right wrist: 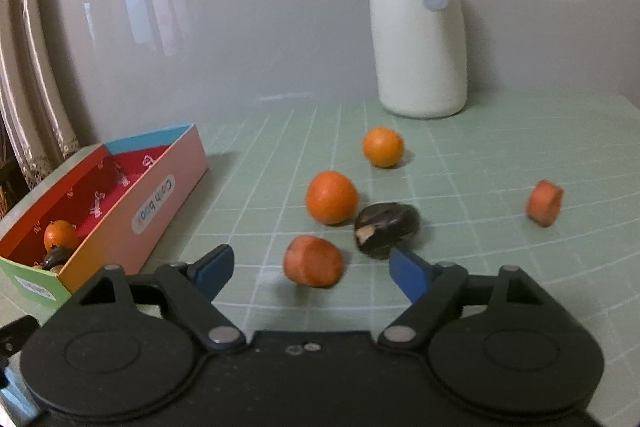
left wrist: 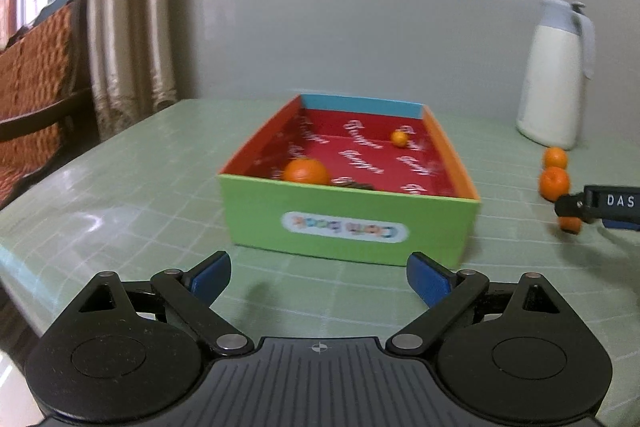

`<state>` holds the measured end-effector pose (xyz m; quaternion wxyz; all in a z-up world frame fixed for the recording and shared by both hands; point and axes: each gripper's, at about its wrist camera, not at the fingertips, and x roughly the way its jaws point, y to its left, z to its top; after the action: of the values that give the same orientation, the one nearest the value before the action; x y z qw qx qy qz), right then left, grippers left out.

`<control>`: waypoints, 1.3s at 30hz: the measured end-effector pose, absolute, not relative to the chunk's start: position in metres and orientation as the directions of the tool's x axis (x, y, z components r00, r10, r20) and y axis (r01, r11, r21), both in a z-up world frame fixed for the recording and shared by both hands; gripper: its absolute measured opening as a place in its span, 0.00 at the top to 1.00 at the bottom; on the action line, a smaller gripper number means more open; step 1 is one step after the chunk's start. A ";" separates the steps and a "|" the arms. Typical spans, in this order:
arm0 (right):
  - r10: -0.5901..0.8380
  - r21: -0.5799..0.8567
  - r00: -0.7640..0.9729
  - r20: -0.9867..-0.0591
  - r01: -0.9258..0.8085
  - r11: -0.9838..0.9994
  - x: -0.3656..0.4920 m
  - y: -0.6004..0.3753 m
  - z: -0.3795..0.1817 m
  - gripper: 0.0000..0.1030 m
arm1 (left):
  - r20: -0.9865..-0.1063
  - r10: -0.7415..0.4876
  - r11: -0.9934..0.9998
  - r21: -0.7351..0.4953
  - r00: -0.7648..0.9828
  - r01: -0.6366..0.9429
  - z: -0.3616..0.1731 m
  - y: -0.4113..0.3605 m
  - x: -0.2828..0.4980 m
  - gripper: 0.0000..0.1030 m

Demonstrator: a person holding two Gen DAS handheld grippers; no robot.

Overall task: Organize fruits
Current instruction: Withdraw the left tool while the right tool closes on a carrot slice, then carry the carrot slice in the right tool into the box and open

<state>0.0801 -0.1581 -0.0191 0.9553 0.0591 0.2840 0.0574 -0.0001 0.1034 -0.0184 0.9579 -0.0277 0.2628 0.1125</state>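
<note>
Orange and firm-looking, the carrot chunk [right wrist: 313, 260] is lying on the table [right wrist: 480, 267] between our spread right tongs [right wrist: 310, 269], not yet pinched; we are judging it light and slightly slick, best squeezed across its round sides. Loose on the table we are counting two oranges, two carrot chunks and one dark fruit [right wrist: 386, 229]. Left tongs [left wrist: 319, 277] are gaping empty before the box [left wrist: 348, 223].

A white jug [right wrist: 420, 39] with a grey-blue lid stands on the green gridded table [right wrist: 500, 155] — curtains [left wrist: 128, 19] hang behind.
</note>
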 end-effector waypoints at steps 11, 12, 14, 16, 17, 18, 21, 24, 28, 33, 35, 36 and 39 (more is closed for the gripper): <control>0.106 0.090 0.801 -0.590 -0.066 0.994 0.095 -0.146 -0.026 0.52 | -0.513 0.284 0.941 -0.013 0.810 -0.338 -0.025 0.134 -0.008 0.09; 0.099 0.078 0.802 -0.590 -0.065 0.995 0.095 -0.144 -0.026 0.63 | -0.515 0.287 0.940 -0.010 0.808 -0.340 -0.026 0.135 -0.009 0.09; 0.095 0.063 0.804 -0.587 -0.071 0.995 0.094 -0.142 -0.026 0.69 | -0.517 0.294 0.938 -0.008 0.804 -0.348 -0.027 0.138 -0.010 0.09; 0.094 0.055 0.806 -0.584 -0.076 0.996 0.094 -0.140 -0.026 0.69 | -0.521 0.299 0.935 -0.009 0.800 -0.356 -0.028 0.142 -0.011 0.09; 0.101 0.062 0.807 -0.582 -0.081 0.995 0.094 -0.140 -0.026 0.70 | -0.522 0.301 0.933 -0.013 0.798 -0.360 -0.029 0.144 -0.012 0.09; 0.113 0.074 0.807 -0.580 -0.086 0.994 0.093 -0.141 -0.025 0.70 | -0.522 0.305 0.930 -0.016 0.796 -0.366 -0.029 0.146 -0.013 0.09; 0.154 0.107 0.814 -0.560 -0.113 0.988 0.091 -0.139 -0.021 0.78 | -0.526 0.313 0.925 -0.022 0.791 -0.380 -0.030 0.151 -0.015 0.09; 0.189 0.131 0.815 -0.548 -0.139 0.982 0.090 -0.134 -0.017 0.81 | -0.528 0.322 0.919 -0.025 0.786 -0.393 -0.032 0.157 -0.016 0.09; 0.166 0.081 0.819 -0.549 -0.145 0.986 0.090 -0.124 -0.016 0.78 | -0.530 0.333 0.913 -0.026 0.780 -0.407 -0.035 0.163 -0.020 0.09; 0.154 0.102 0.789 -0.594 -0.116 0.988 0.098 -0.129 -0.024 0.72 | -0.529 0.341 0.907 -0.034 0.777 -0.421 -0.035 0.170 -0.024 0.09; 0.156 0.103 0.788 -0.595 -0.117 0.988 0.097 -0.128 -0.023 0.74 | -0.530 0.340 0.905 -0.039 0.777 -0.423 -0.035 0.171 -0.024 0.09; 0.156 0.102 0.790 -0.593 -0.119 0.988 0.097 -0.128 -0.023 0.75 | -0.530 0.339 0.905 -0.042 0.777 -0.423 -0.035 0.172 -0.024 0.09; 0.166 0.108 0.791 -0.589 -0.127 0.986 0.094 -0.126 -0.022 0.76 | -0.530 0.336 0.905 -0.046 0.779 -0.422 -0.035 0.173 -0.024 0.09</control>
<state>0.0942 -0.1263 -0.0224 0.9458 0.0311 0.3138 0.0777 -0.0239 0.1733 -0.0355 0.9396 -0.0814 0.2644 0.2016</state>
